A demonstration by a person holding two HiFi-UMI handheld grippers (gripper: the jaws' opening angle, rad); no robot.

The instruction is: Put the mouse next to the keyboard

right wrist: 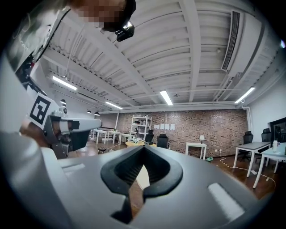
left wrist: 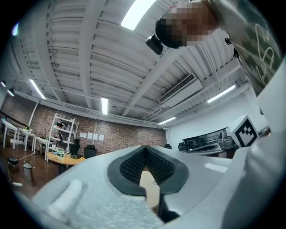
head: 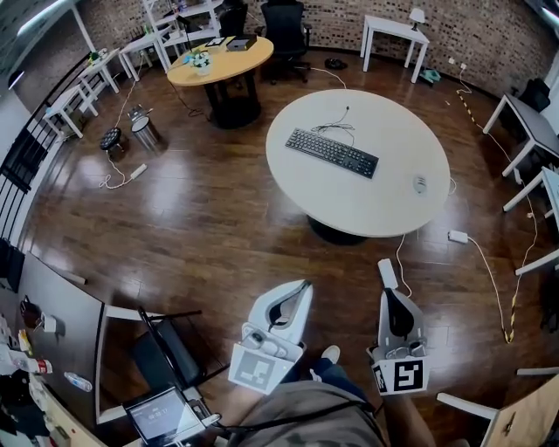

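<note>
A black keyboard [head: 332,152] lies on the round white table [head: 367,209], its cable curling behind it. The small pale mouse [head: 420,183] rests near the table's right edge, well apart from the keyboard. Both grippers hang low by the person's body, a good stretch of floor short of the table. My left gripper [head: 302,285] [left wrist: 144,150] is shut with nothing between its pads. My right gripper [head: 387,265] [right wrist: 144,151] is likewise shut and empty. In the right gripper view the left gripper's marker cube [right wrist: 40,110] shows at the left.
A dark chair [head: 170,349] and a small screen [head: 162,415] sit at my near left. A power brick with its cable [head: 458,236] lies on the wood floor right of the table. A round wooden table [head: 220,59], an office chair [head: 286,26] and white desks [head: 395,35] stand farther back.
</note>
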